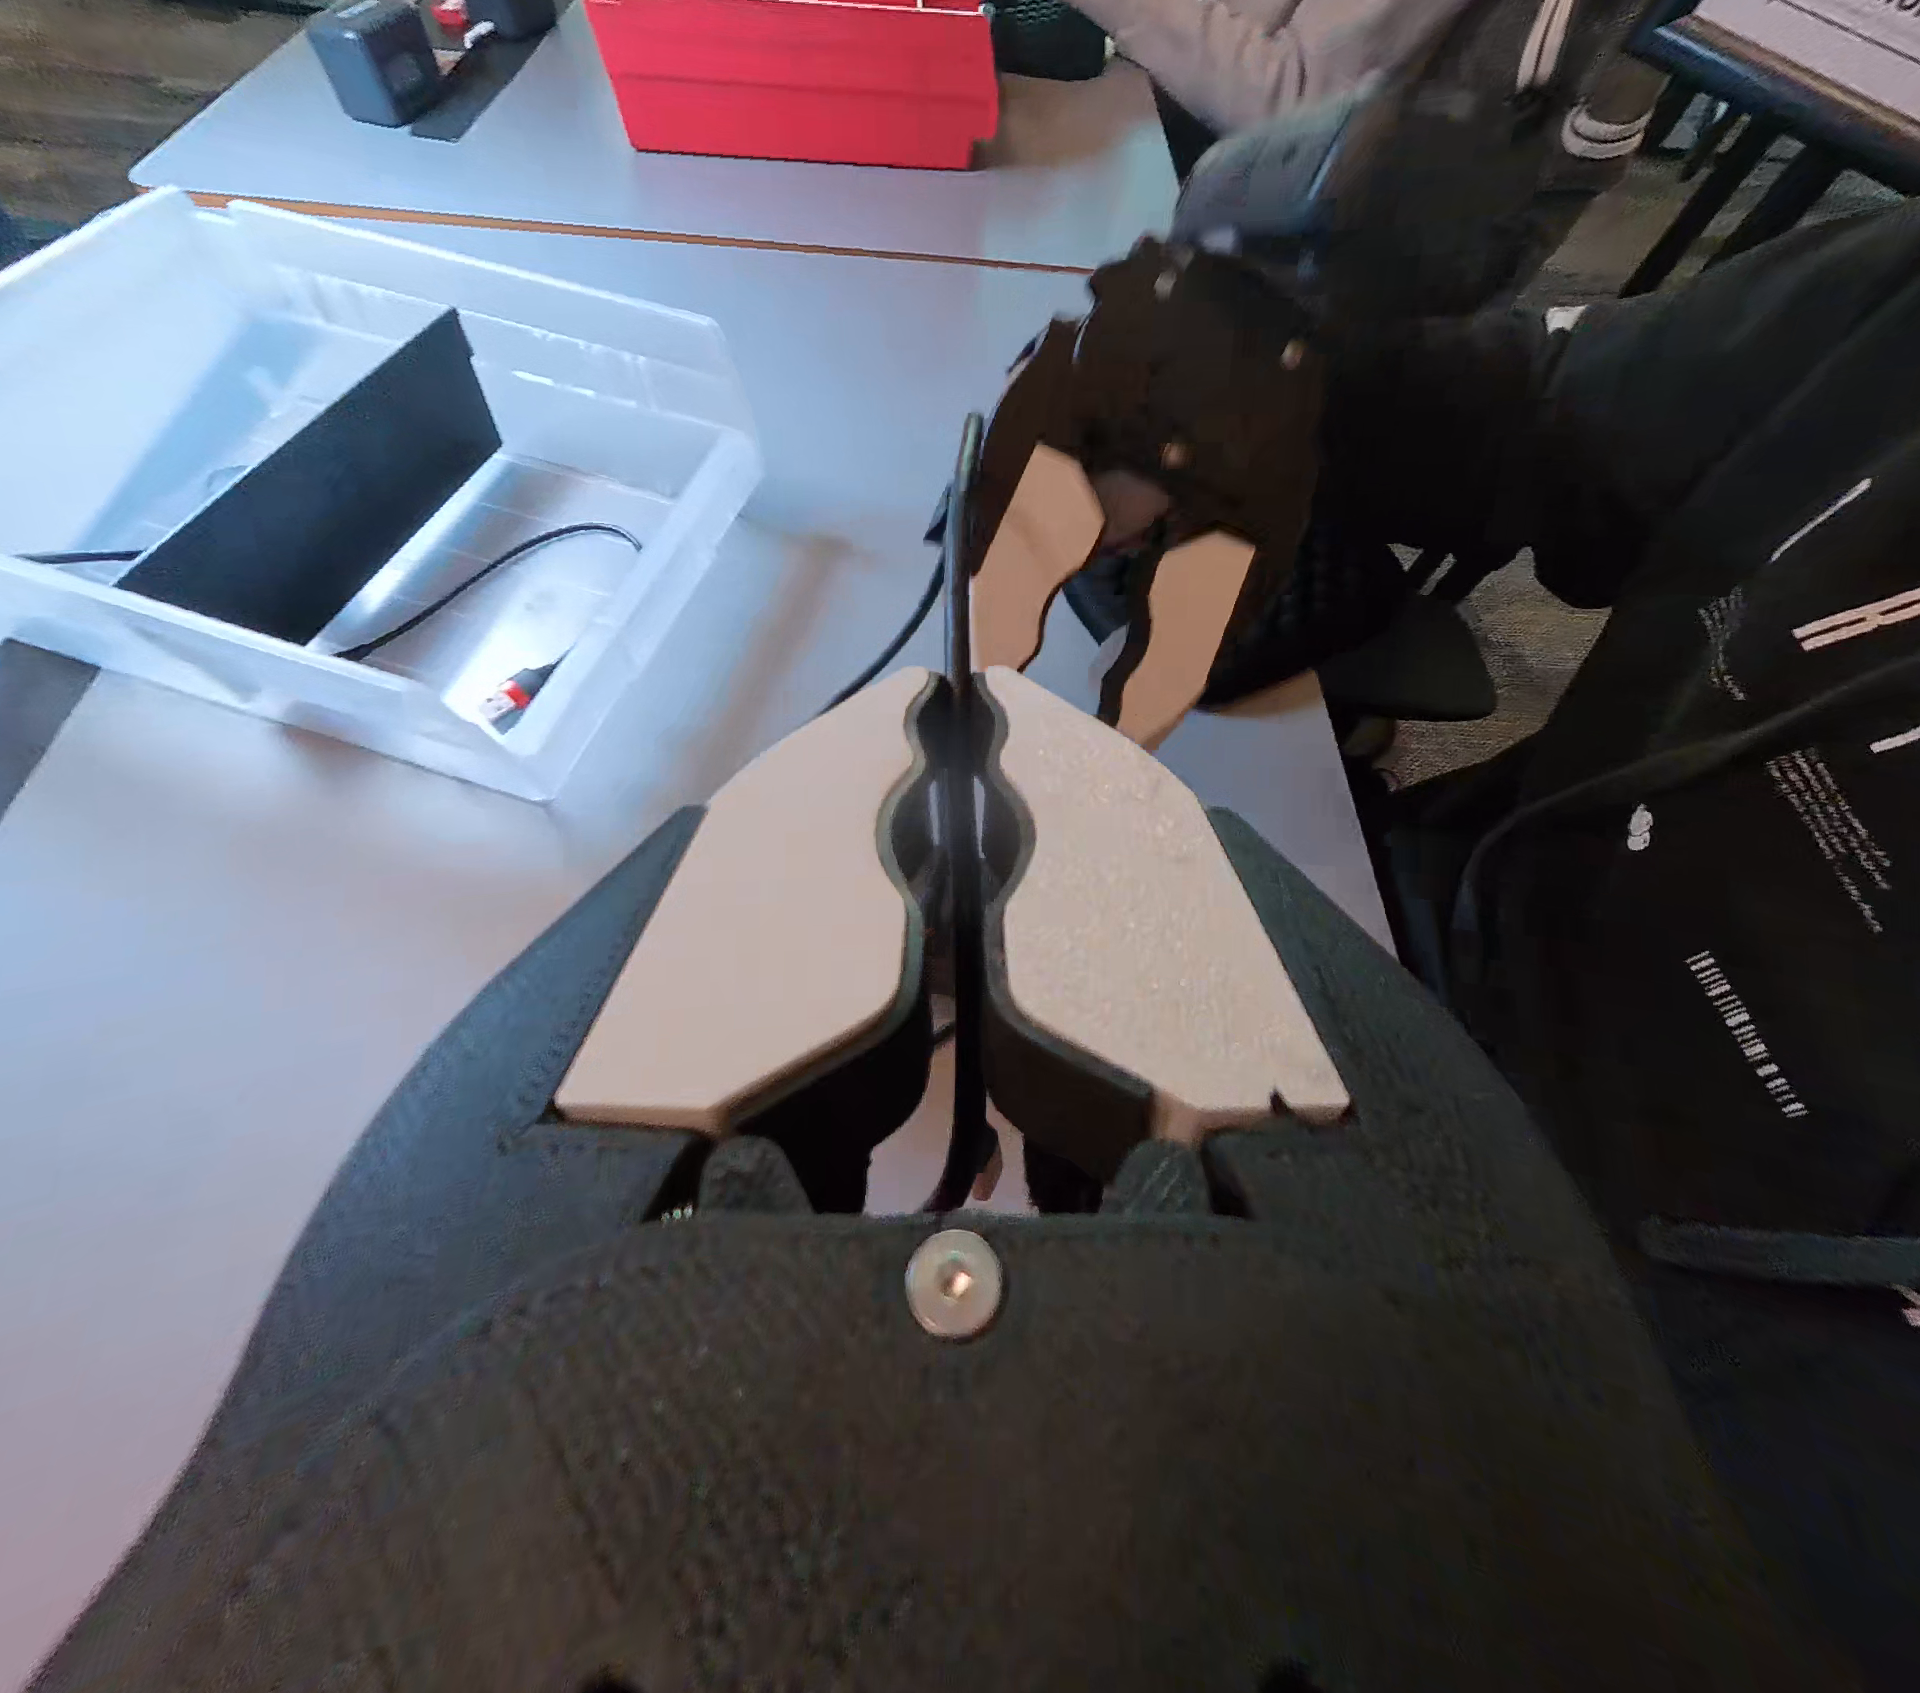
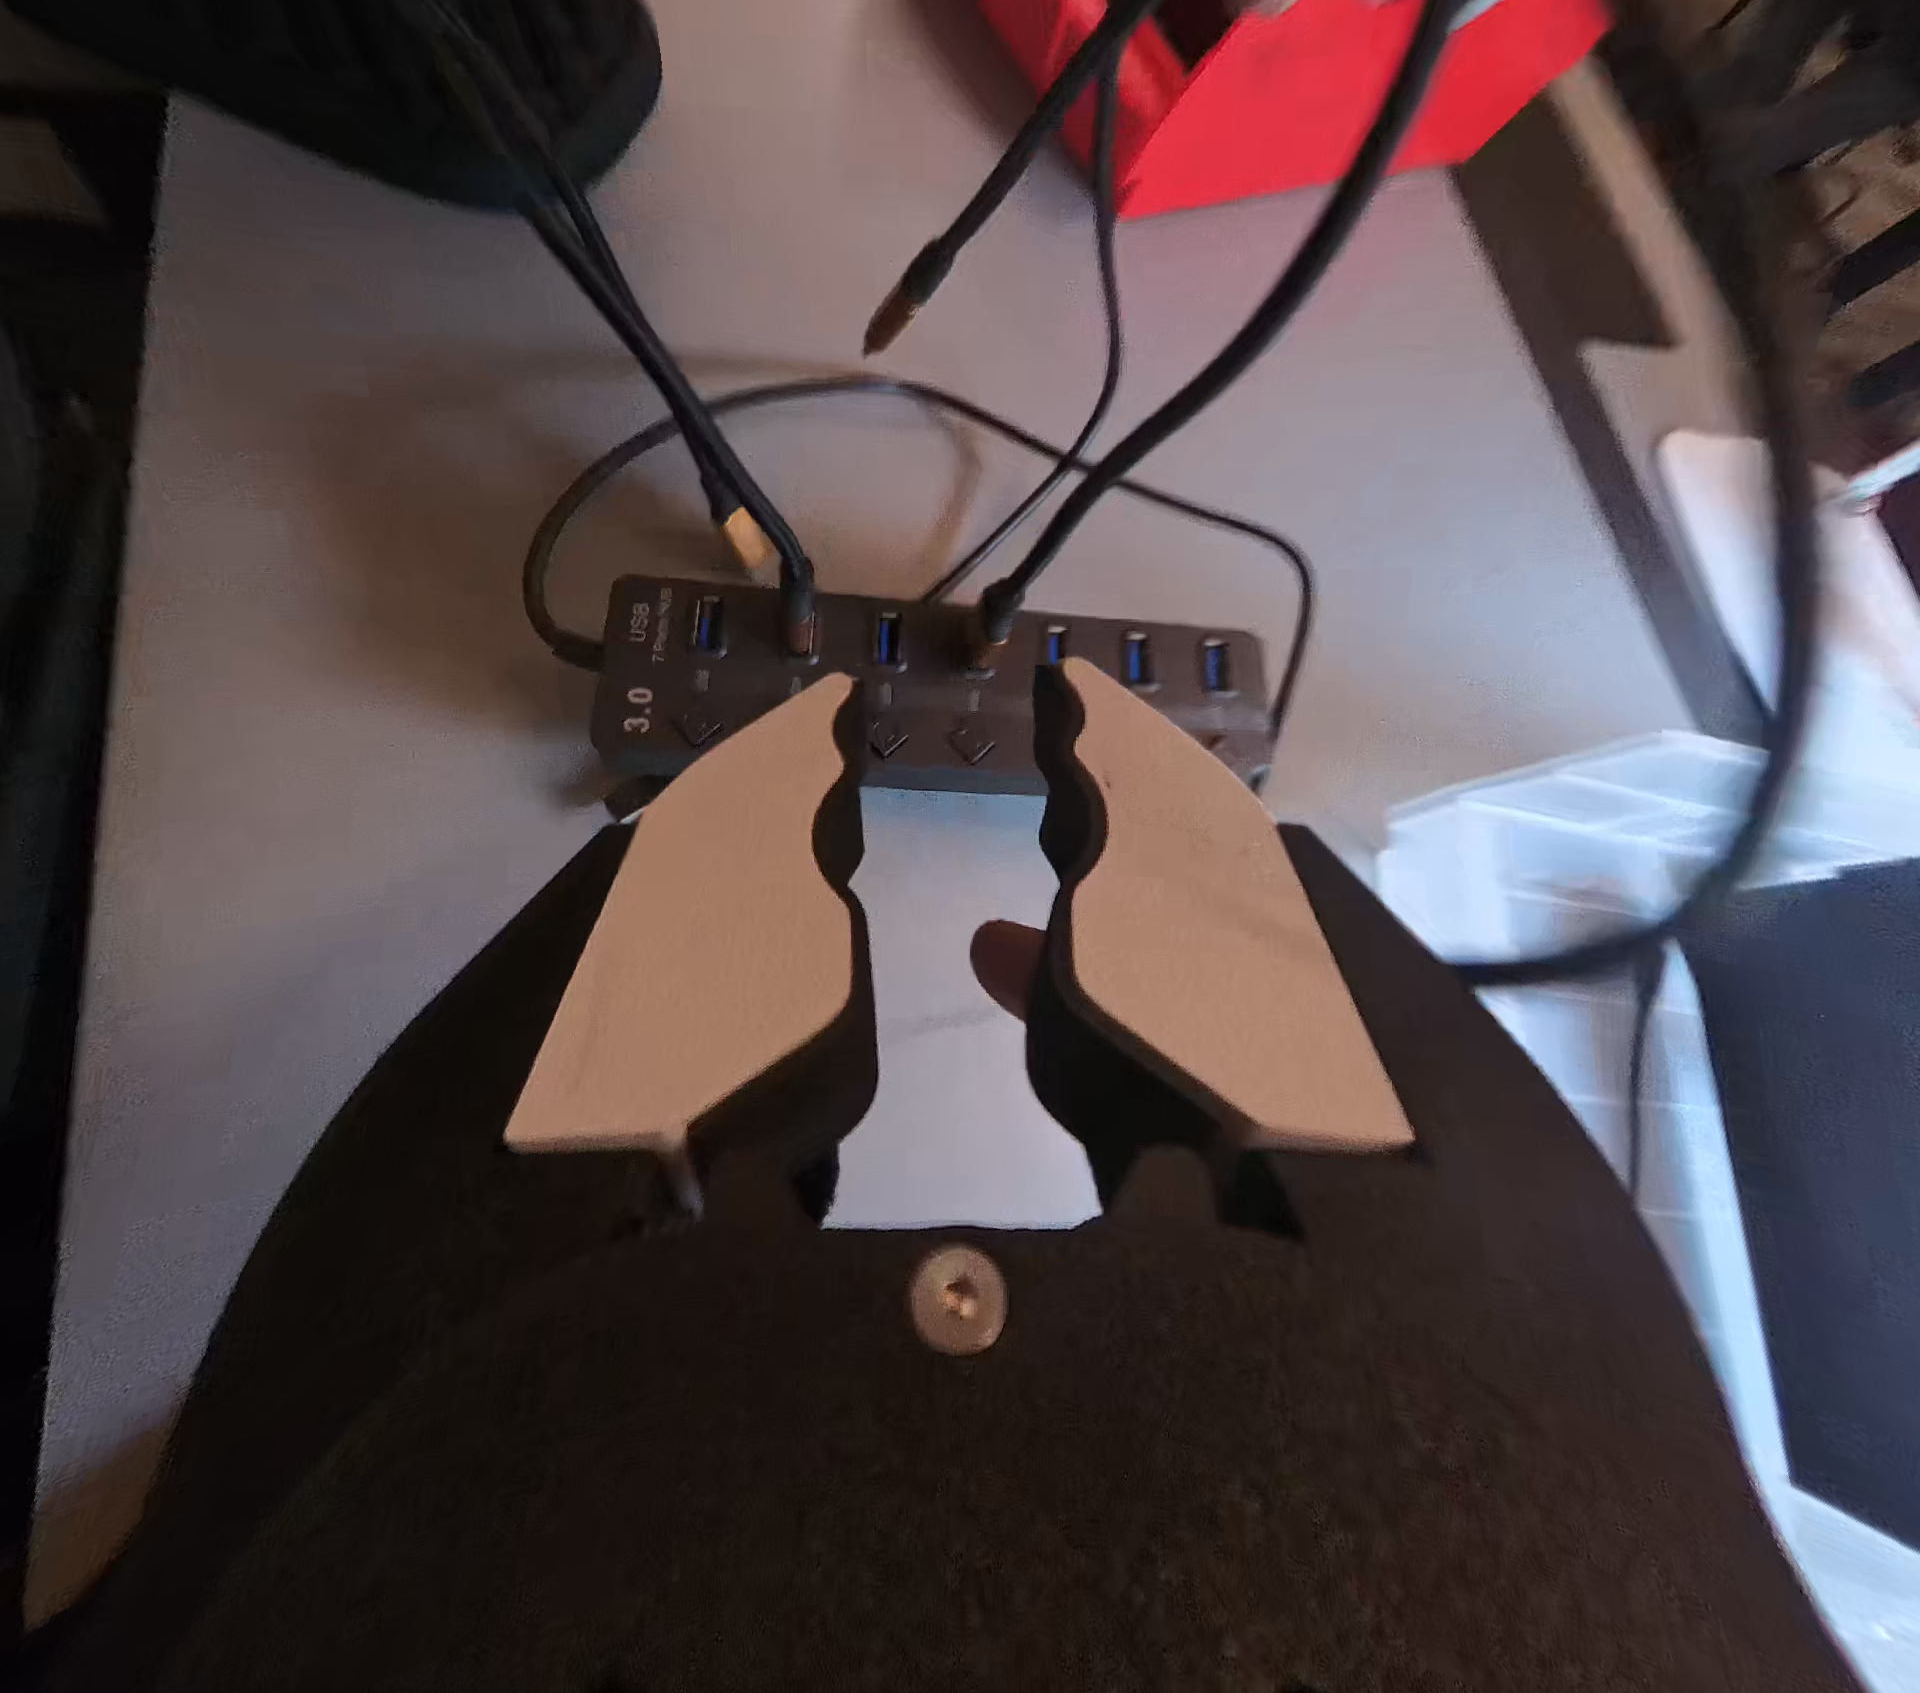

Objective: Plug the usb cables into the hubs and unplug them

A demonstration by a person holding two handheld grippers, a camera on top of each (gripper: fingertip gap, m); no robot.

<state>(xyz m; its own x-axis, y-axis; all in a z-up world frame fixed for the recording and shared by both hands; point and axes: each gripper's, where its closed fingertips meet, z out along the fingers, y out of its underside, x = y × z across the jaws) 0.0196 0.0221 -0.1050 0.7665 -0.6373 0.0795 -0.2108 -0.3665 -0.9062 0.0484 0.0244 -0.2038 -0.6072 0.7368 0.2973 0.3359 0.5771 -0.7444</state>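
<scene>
- left gripper (image 1: 961, 693) fingers clamped on black usb cable (image 1: 968, 500)
- right gripper (image 2: 948, 687) fingers apart, over usb hub (image 2: 925, 687) on bench (image 2: 364, 448); two cables plugged in

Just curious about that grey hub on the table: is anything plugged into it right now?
Yes. Two black cables stand in ports of the hub; five blue ports look empty.
</scene>
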